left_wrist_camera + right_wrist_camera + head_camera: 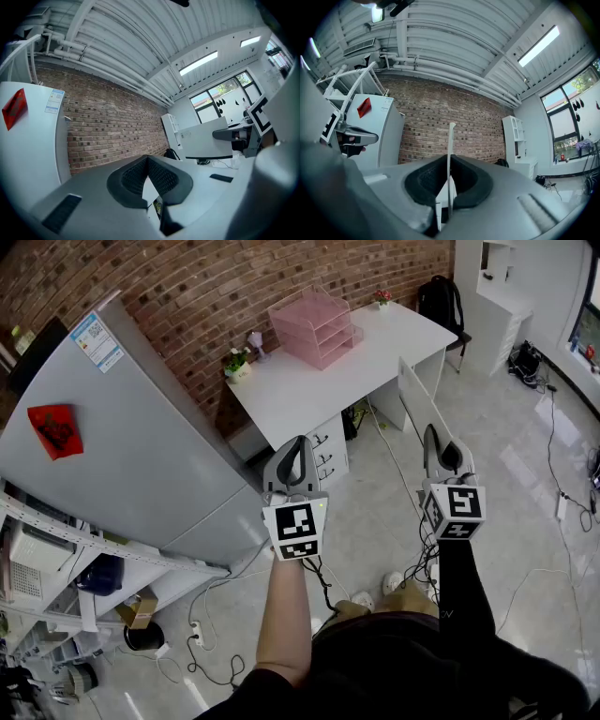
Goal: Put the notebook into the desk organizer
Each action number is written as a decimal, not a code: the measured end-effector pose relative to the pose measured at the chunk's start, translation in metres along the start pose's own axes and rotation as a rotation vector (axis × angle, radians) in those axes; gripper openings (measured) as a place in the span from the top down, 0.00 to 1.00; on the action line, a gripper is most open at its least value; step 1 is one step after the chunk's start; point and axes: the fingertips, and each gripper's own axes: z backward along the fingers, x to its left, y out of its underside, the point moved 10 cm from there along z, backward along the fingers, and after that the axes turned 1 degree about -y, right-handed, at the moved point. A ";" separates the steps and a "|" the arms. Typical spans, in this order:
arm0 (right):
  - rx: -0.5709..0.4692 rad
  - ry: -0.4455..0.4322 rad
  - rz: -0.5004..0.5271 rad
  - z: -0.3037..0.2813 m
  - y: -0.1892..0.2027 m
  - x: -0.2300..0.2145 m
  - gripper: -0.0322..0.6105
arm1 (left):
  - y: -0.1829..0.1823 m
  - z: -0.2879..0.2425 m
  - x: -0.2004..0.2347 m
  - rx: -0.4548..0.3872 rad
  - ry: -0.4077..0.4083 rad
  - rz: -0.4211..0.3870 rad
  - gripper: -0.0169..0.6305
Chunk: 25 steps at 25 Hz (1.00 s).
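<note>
A red-brown brick wall (pixel 234 287) is running across the far side of the room. A tall grey refrigerator (pixel 112 446) is standing against it on the left, with a red sticker showing on its front. To the right of it, a long white worktop (pixel 309 381) with a stack of drawers beneath is sitting along the brick.

A pink tiered plastic desk organizer (pixel 314 326) is standing on the back of the worktop, close to the wall. A black backpack (pixel 441 301) is resting at the worktop's far end.

The person is standing on the pale tiled floor, well back from the worktop, and is holding both tools out in front. The thin white notebook (pixel 417 395) is rising upright out of the right gripper (pixel 430 433), well apart from the organizer. In the right gripper view, that notebook (pixel 451 140) is showing edge-on, and the right gripper (pixel 449 159) is pinching it between its jaws.

The left gripper (pixel 299 442) is pointing towards the worktop. In the left gripper view, the left gripper (pixel 147 158) is keeping its jaws together at the tips, with nothing between them.

A small potted plant (pixel 237 365) is sitting at the worktop's left corner, and another tiny pot with red flowers (pixel 382 298) is standing right of the organizer.
</note>
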 end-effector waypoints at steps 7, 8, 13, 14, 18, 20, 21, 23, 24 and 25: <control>0.004 -0.002 0.010 -0.004 0.003 0.001 0.94 | 0.003 -0.005 0.001 -0.009 0.013 0.001 0.96; 0.002 0.001 0.008 -0.004 0.003 0.000 0.94 | 0.002 -0.007 0.000 -0.010 0.016 0.003 0.96; -0.018 0.011 -0.002 -0.012 0.007 -0.008 0.94 | 0.003 -0.016 0.000 -0.012 0.024 0.007 0.96; -0.019 0.010 -0.004 -0.015 0.008 -0.009 0.94 | 0.004 -0.019 0.000 -0.011 0.024 0.007 0.96; -0.026 -0.006 -0.009 -0.029 0.011 -0.016 0.94 | 0.005 -0.033 0.000 -0.003 0.015 0.007 0.96; -0.022 -0.006 -0.022 -0.037 0.013 -0.019 0.94 | 0.007 -0.043 0.000 0.003 0.010 0.008 0.96; -0.020 -0.008 -0.025 -0.042 0.015 -0.022 0.94 | 0.008 -0.048 -0.001 0.006 0.008 0.009 0.96; -0.014 -0.017 -0.028 -0.054 0.018 -0.029 0.94 | 0.009 -0.062 -0.002 0.010 0.004 0.011 0.96; -0.011 -0.022 -0.028 -0.060 0.020 -0.033 0.94 | 0.009 -0.069 -0.003 0.013 0.001 0.010 0.96; -0.009 -0.026 -0.028 -0.068 0.022 -0.037 0.94 | 0.009 -0.077 -0.004 0.015 -0.001 0.009 0.96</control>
